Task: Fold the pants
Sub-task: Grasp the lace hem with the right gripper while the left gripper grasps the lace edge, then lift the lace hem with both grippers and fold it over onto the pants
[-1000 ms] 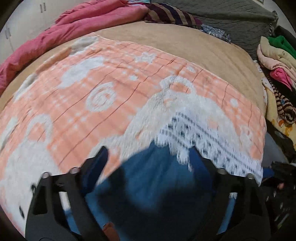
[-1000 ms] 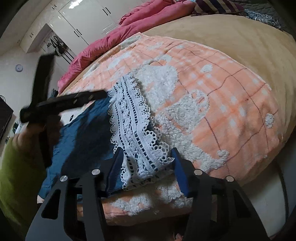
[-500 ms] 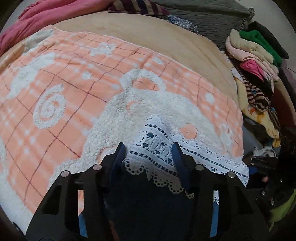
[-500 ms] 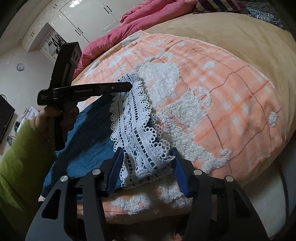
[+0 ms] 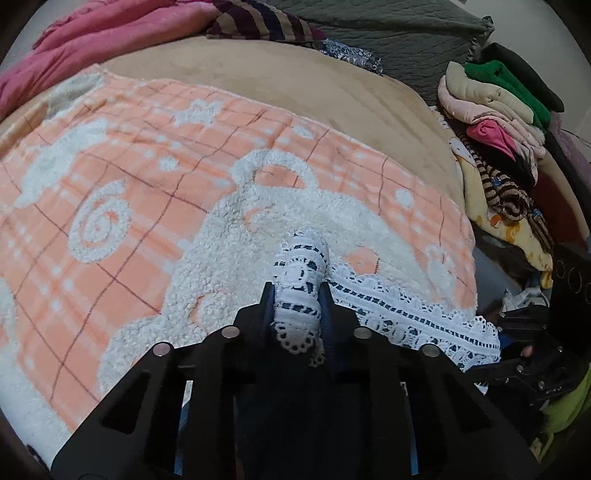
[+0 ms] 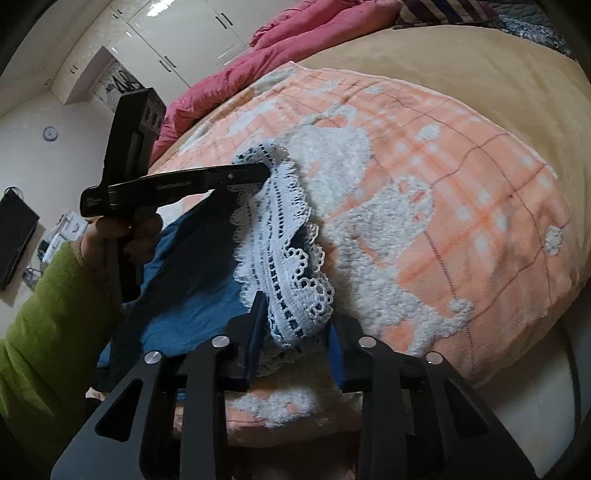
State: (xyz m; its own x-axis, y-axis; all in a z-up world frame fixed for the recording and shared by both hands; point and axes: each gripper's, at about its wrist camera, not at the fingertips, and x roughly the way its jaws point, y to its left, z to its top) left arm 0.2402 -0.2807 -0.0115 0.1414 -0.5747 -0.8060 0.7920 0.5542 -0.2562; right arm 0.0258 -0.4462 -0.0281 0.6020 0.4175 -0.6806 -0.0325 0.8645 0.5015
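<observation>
Left wrist view: the left gripper [image 5: 297, 314] has just been closing and now pinches the bunched white lace hem [image 5: 301, 291] of the blue pants [image 6: 192, 295]; both pads press the lace between them. From the grip, the rest of the lace band runs toward 4 o'clock across the blanket [image 5: 147, 177], an orange check with white fleece figures. The blanket lies on a tan bedspread [image 5: 314, 85]. At 2 o'clock stands a stack of folded clothes [image 5: 495, 110]; at 12 o'clock, a grey pillow [image 5: 388, 33] and a striped cloth [image 5: 258, 22]; at 10 o'clock, a pink quilt [image 5: 110, 37].

Right wrist view: the right gripper [image 6: 297, 332] has also just been closing; the lower end of the lace hem sits between its jaws, bunched, but whether both pads press it cannot be told, since the right pad appears just clear of the cloth. The pants lie at the near edge of the bed, blue cloth spreading toward 9 o'clock, lace lifted toward 11 o'clock where the left gripper holds it. A hand [image 6: 122, 232] in a green sleeve [image 6: 48, 332] bears that gripper. White wardrobe doors [image 6: 192, 33] stand at 11 o'clock.
</observation>
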